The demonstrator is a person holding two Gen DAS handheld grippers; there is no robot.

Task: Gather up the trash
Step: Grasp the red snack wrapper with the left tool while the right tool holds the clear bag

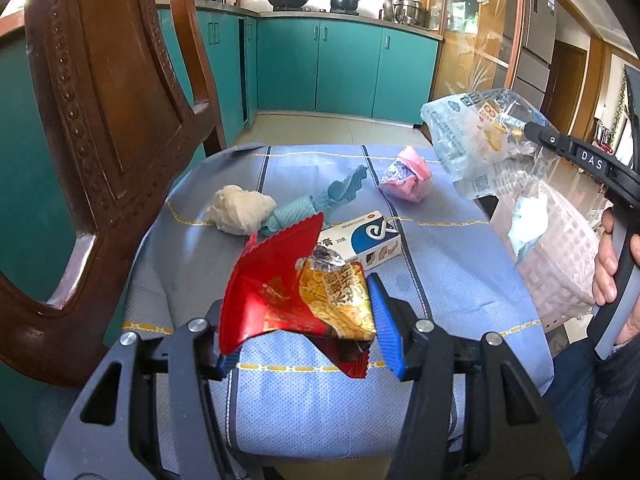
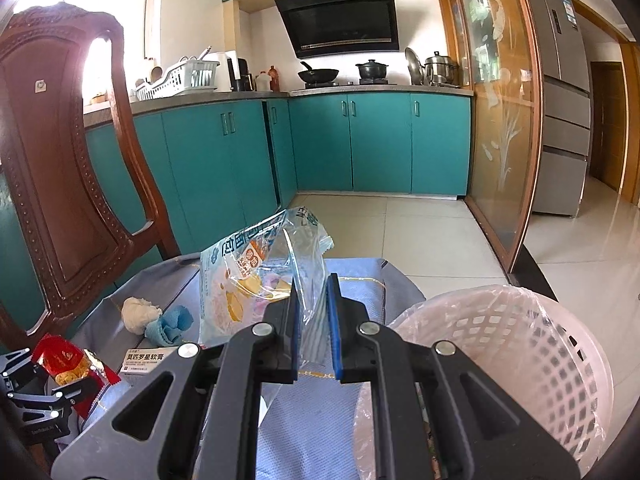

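Left hand-held gripper point(image 1: 304, 320) clamps a red snack wrapper point(image 1: 280, 292) above the blue cloth point(image 1: 460, 264); my right hand-held gripper point(image 2: 314, 320) pinches a clear plastic bag point(image 2: 248, 276) just left of the white bin point(image 2: 560, 368), whose liner mouth stands open. On the cloth lie a white wad point(image 1: 240, 210), a blue rag point(image 1: 320, 200), a medicine box point(image 1: 364, 238) and a pink wrapper point(image 1: 406, 176), well apart, with bare cloth near its front edge. A wooden chair point(image 1: 112, 120) crowds the left. "DAS" shows on my right gripper's side; the box's Chinese print is too small to read.
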